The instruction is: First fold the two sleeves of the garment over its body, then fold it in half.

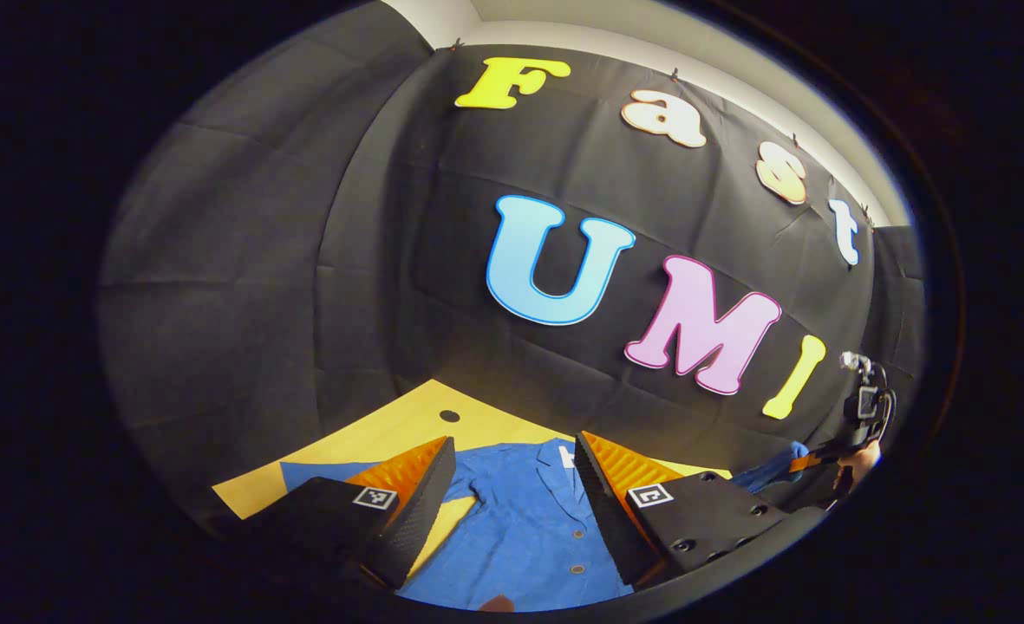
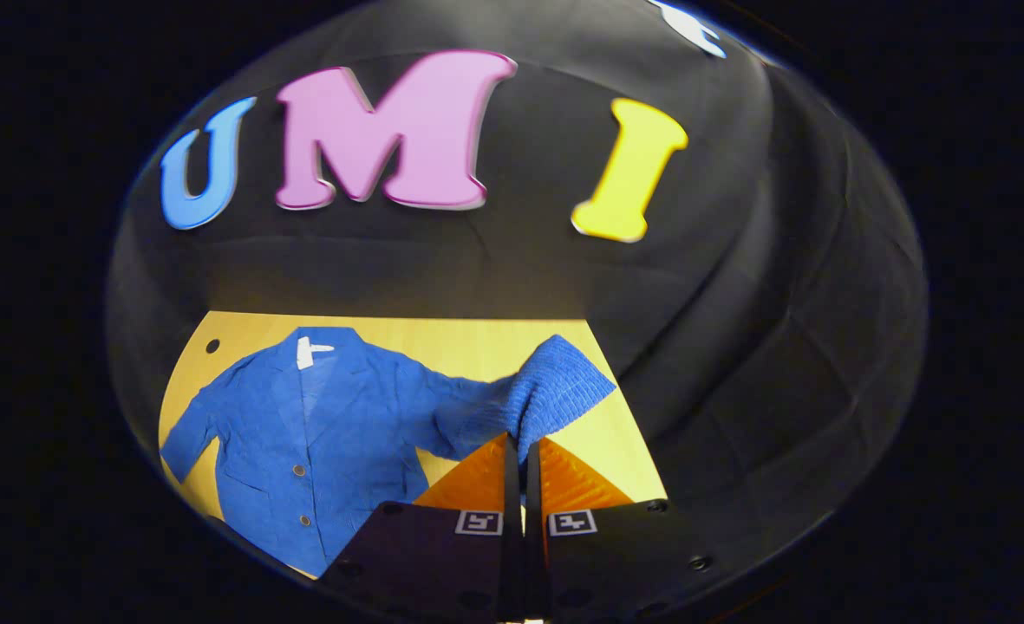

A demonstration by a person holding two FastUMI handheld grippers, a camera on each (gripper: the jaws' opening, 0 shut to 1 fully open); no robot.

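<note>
A blue button-up shirt [image 2: 321,433] lies flat on the yellow table [image 2: 442,342], collar toward the booth wall. In the right gripper view my right gripper [image 2: 520,446] is shut on the shirt's right sleeve [image 2: 555,390], whose cuff is lifted off the table. The other sleeve [image 2: 186,438] lies spread out at the left. In the left gripper view my left gripper [image 1: 512,451] hangs open above the shirt [image 1: 520,529], nothing between its fingers. Far right in that view, the right gripper [image 1: 811,459] holds up the blue sleeve [image 1: 776,468], with a hand behind it.
The black cloth wall [image 1: 321,260] closes in the table on the far side and both flanks. A small dark hole [image 1: 449,416] marks the tabletop near the back. Bare yellow table [image 2: 603,451] lies right of the shirt.
</note>
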